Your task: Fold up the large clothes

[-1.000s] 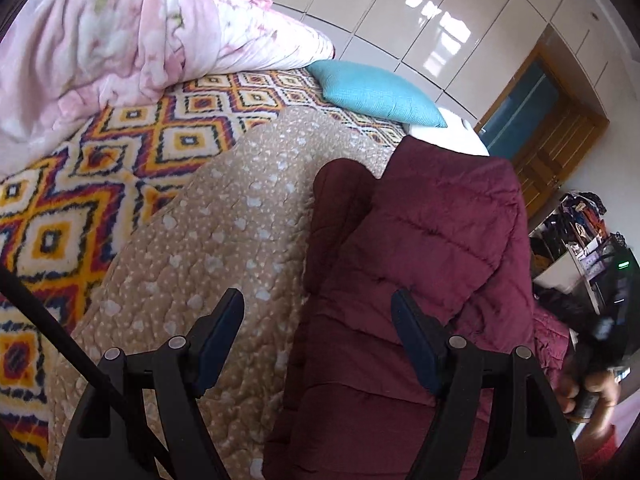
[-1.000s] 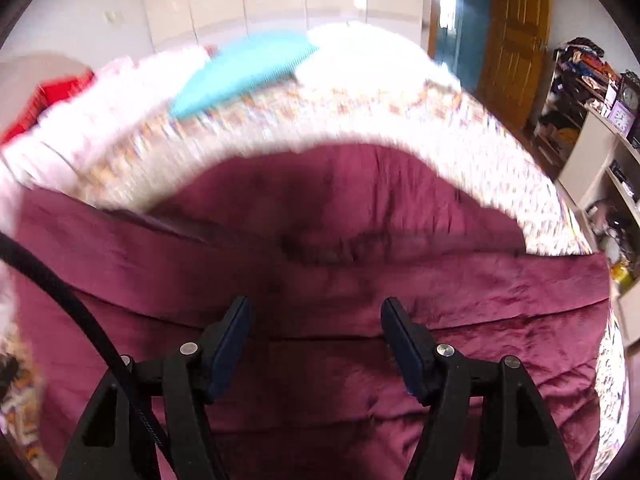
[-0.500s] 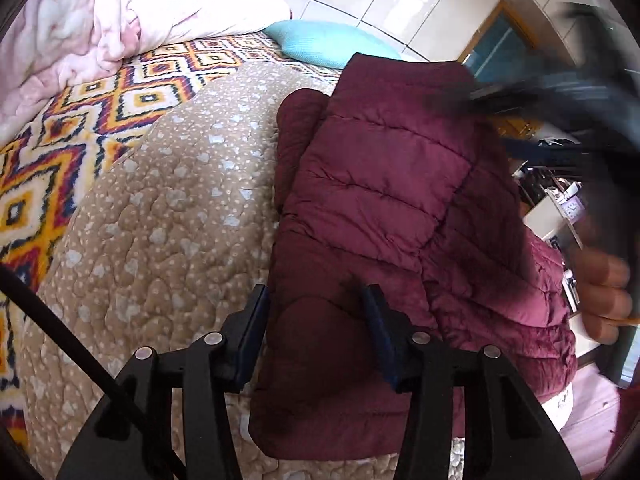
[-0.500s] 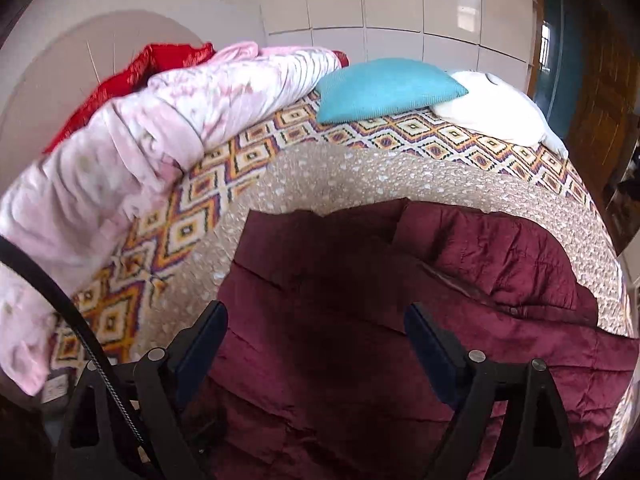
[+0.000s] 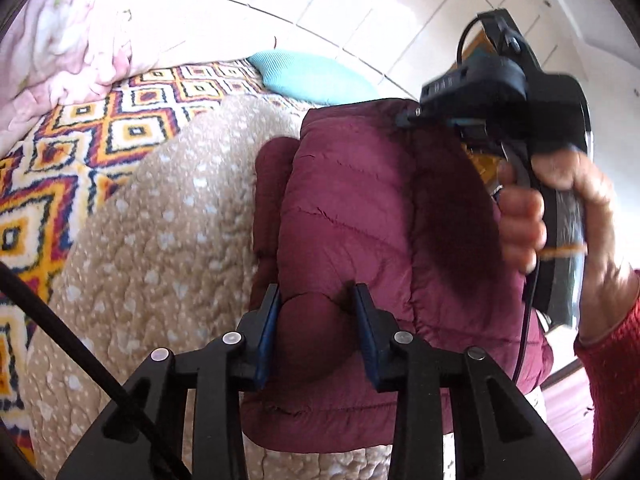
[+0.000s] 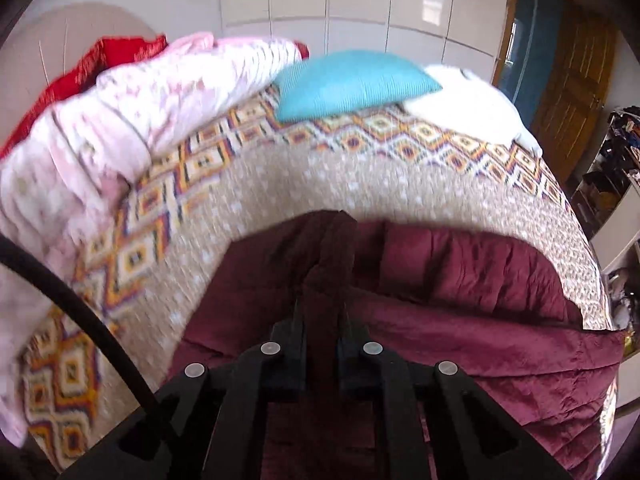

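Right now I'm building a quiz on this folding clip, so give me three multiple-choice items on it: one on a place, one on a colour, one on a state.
1. Where does the maroon puffer jacket lie?
A. on the beige quilted spread
B. on the pink comforter
C. on the floor

2. What colour is the pillow beyond the jacket?
A. yellow
B. turquoise
C. black

3. How does the right gripper stand?
A. wide open above the jacket
B. shut on the pillow
C. shut on a ridge of jacket fabric

Answers:
1 A, the beige quilted spread shows under and around the jacket.
2 B, the pillow is plainly turquoise against the patterned blanket.
3 C, a pinched ridge of maroon cloth rises between its nearly closed fingers.
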The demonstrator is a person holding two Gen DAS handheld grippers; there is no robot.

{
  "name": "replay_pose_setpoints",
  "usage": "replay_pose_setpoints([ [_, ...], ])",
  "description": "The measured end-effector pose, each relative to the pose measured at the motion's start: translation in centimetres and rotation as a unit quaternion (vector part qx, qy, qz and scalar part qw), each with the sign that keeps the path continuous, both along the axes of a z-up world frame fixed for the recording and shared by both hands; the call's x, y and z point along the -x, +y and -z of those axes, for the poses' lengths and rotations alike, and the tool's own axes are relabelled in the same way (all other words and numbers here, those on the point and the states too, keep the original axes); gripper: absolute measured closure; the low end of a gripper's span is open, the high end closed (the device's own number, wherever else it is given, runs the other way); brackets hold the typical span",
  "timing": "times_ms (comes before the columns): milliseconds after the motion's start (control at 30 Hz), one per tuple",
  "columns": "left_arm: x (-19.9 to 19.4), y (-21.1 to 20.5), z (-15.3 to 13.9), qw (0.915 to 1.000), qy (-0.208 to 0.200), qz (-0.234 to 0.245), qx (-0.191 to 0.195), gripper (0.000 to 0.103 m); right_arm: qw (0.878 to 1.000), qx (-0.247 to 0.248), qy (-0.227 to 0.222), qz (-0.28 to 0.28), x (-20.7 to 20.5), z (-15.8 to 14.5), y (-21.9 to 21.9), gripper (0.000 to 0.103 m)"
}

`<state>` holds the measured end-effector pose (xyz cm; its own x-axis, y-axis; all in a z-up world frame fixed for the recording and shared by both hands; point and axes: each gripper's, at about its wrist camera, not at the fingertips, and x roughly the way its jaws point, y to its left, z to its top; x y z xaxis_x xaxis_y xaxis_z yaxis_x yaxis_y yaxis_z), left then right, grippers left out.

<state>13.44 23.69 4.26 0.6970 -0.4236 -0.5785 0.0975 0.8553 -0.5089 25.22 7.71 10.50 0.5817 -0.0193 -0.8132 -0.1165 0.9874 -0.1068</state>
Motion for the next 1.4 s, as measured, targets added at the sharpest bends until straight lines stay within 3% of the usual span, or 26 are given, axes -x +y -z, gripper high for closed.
replay_pose_setpoints([
  [167, -1.4, 1.2, 1.0, 0.9991, 0.020, -0.032, -0.019, 0.070, 0.999, 0.013, -0.015, -0.027, -2.7, 0.3, 3.6, 0.093],
  [333, -3.3, 1.4, 3.6, 0.9970, 0.073, -0.023, -0.009, 0.066, 0.998, 0.056, 0.030, -0.001, -4.8, 7.5, 3.5, 0.092],
  [400, -3.7, 1.1, 4.0, 0.9965, 0.078, -0.026, -0.016, 0.059, 0.997, 0.059, 0.052, 0.011, -4.9, 10.2, 1.9, 0.084],
  [467, -3.8, 0.7, 4.0, 0.9960, 0.077, -0.034, -0.029, 0.053, 0.996, 0.060, 0.057, 0.018, -4.9, 11.5, 0.1, 0.068],
  [600, -4.1, 0.1, 4.0, 0.9957, 0.072, -0.042, -0.041, 0.052, 0.998, -0.025, 0.048, 0.020, -4.0, 7.8, -2.9, 0.055],
  [633, -4.1, 0.0, 4.0, 0.9956, 0.071, -0.043, -0.043, 0.052, 0.998, -0.048, 0.036, 0.014, -3.2, 6.0, -3.7, 0.045],
  [667, -4.0, 0.0, 3.9, 0.9959, 0.070, -0.042, -0.041, 0.052, 0.998, -0.063, 0.021, 0.006, -2.4, 4.2, -4.8, 0.031],
  [767, -4.2, 0.5, 3.8, 0.9972, 0.065, -0.033, -0.017, 0.048, 0.998, -0.052, -0.018, -0.011, 0.7, -0.7, -9.1, 0.012],
  [833, -4.2, 1.0, 3.5, 0.9979, 0.059, -0.028, 0.009, 0.045, 0.999, -0.012, -0.034, 0.003, 2.4, -2.5, -13.0, 0.009],
  [900, -4.5, 1.5, 3.2, 0.9980, 0.049, -0.024, 0.033, 0.042, 0.997, 0.036, -0.036, 0.056, 3.7, -3.3, -18.8, 0.008],
  [1000, -5.5, 1.6, 2.3, 0.9974, 0.027, -0.009, 0.066, 0.037, 0.987, 0.057, -0.015, 0.151, 4.9, -2.8, -27.7, 0.008],
  [1133, -7.7, 0.4, 1.7, 0.9981, 0.022, 0.015, 0.055, 0.030, 0.968, 0.005, 0.007, 0.250, 6.5, -0.7, -37.0, 0.008],
  [1200, -8.5, 0.0, 1.8, 0.9975, 0.027, 0.021, 0.062, 0.028, 0.963, -0.017, 0.016, 0.269, 6.9, 0.5, -39.4, 0.008],
  [1300, -9.1, -0.5, 1.9, 0.9949, 0.030, 0.032, 0.090, 0.027, 0.965, -0.048, 0.042, 0.256, 6.2, 2.6, -40.5, 0.008],
  [1367, -9.1, -1.1, 1.6, 0.9967, 0.024, 0.034, 0.069, 0.035, 0.966, -0.063, 0.066, 0.240, 5.3, 4.1, -40.3, 0.008],
  [1400, -9.0, -1.6, 1.4, 0.9987, 0.020, 0.026, 0.039, 0.058, 0.967, -0.066, 0.073, 0.236, 5.0, 4.7, -40.1, 0.008],
])
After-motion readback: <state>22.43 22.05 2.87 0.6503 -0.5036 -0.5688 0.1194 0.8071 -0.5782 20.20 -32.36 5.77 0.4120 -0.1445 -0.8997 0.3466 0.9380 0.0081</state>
